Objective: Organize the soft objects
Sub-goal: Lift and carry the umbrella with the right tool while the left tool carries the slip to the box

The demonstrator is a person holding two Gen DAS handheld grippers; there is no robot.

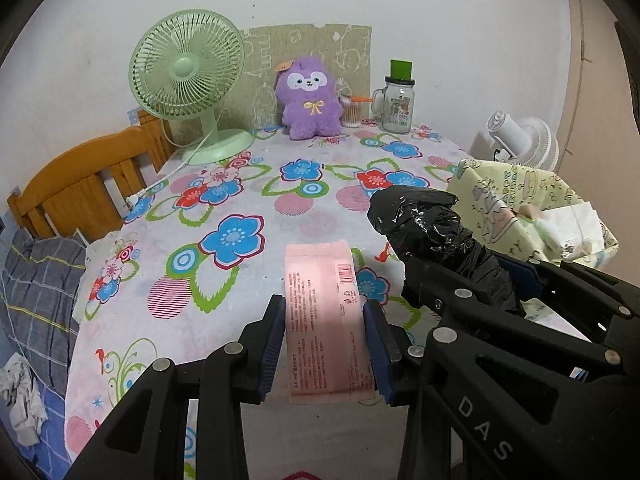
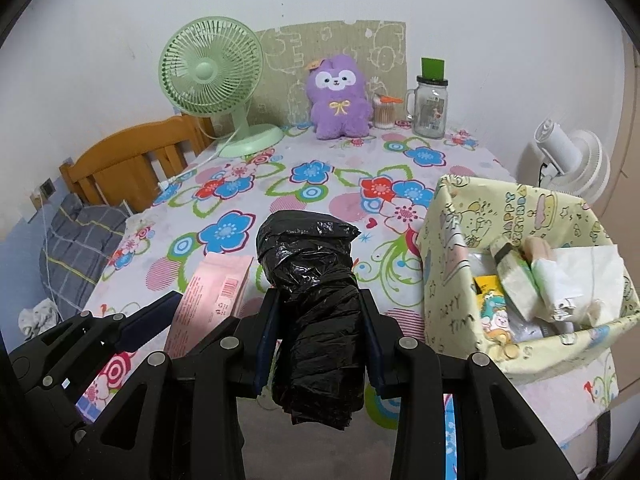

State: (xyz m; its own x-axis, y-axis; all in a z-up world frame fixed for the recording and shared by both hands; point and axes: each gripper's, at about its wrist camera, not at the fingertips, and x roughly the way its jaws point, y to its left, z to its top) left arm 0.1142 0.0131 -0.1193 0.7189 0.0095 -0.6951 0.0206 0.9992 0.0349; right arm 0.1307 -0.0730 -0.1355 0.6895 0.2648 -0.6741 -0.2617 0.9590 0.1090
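Left gripper (image 1: 325,344) clamps pink packet (image 1: 326,320), bottom center, over floral tablecloth (image 1: 248,184). Right gripper (image 2: 318,342) pinches black bag roll (image 2: 316,312), bottom center. Only right wrist view shows inside yellow fabric bin (image 2: 448,264), right side: tissue packs. Purple plush (image 1: 310,98) upper center at the back.

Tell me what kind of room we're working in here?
Most likely a bedroom at home: a wooden headboard with plaid bedding sits beside the floral-clothed table, which holds a purple plush toy.
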